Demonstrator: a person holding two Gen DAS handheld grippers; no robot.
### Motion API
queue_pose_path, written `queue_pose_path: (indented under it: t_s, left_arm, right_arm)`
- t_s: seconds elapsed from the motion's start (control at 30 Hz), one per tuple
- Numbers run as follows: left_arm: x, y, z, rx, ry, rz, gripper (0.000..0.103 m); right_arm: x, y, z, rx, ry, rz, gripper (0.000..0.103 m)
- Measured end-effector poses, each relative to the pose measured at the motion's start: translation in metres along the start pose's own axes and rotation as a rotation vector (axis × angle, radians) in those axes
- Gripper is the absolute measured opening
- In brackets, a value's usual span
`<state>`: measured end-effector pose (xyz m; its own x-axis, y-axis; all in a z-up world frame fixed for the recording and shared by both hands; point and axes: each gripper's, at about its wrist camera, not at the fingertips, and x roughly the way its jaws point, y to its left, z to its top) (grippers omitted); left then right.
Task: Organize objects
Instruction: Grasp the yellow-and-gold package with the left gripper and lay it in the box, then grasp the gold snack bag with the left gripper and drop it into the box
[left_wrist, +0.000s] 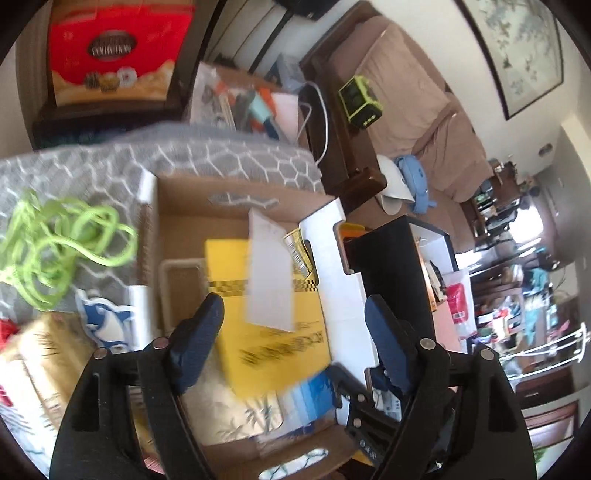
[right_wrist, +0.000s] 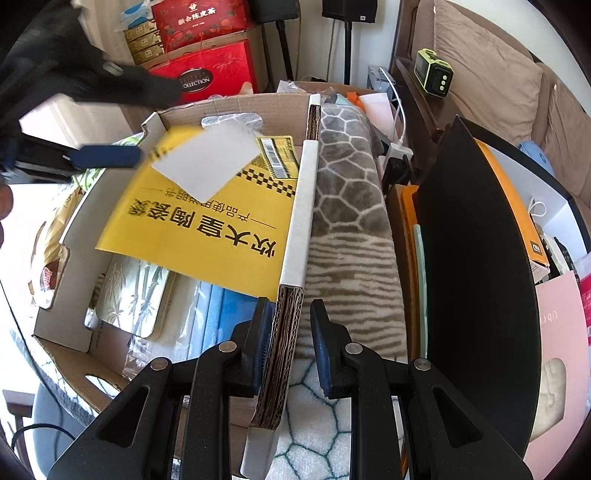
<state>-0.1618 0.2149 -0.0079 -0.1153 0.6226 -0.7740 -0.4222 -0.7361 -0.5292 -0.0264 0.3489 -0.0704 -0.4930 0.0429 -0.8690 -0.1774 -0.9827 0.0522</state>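
In the left wrist view, the open brown cardboard box (left_wrist: 236, 206) is seen from above, in the middle of the frame. A yellow paper booklet with black print (left_wrist: 266, 332) lies inside it, and a small white paper card (left_wrist: 271, 273) is seen over the booklet; whether the card rests on it cannot be told. The left gripper (left_wrist: 295, 343) is seen at the bottom with its jaws wide apart, and nothing is held between them. A tangle of bright green cord (left_wrist: 62, 247) is shown at the left on a grey blanket with white lines (left_wrist: 229, 155); this cord is not made out in the other view.

In the right wrist view, the right gripper (right_wrist: 286, 336) is seen at the bottom middle. The box's near side wall (right_wrist: 295, 236) stands between its blue pads (right_wrist: 262, 325), which are only a little apart; whether the wall is pinched cannot be told. The wall's long edge runs from the bottom middle up the frame. A tall black flat panel (right_wrist: 480, 258) stands close at the right, so little room is left there. The booklet's long side runs from the lower right to the upper left. The left gripper's blue finger is seen at the upper left, near the card.
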Motion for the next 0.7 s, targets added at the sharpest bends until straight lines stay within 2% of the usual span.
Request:
queue_pose_path:
  t_s: [0.13,0.2,0.4,0.7]
  left_arm:
    - [-0.033,0.006,0.010,0.039,-0.058,0.029,0.076]
    - [-0.047,0.013,0.013,0.066,-0.071,0.067,0.076]
    - [-0.061,0.050,0.025,0.061,-0.027,0.202,0.076]
    - [-0.055,0.098,0.003,0.041,0.044,0.302,0.076]
  right_arm:
    - [0.000,0.000,-0.001,-0.001,0.001,0.000,0.021]
    - [0.000,0.001,-0.002,-0.003,0.002,-0.001,0.021]
    - [0.001,0.002,-0.003,-0.003,0.002,-0.001,0.021]
    - [0.004,0.003,-0.005,-0.009,0.009,-0.006,0.021]
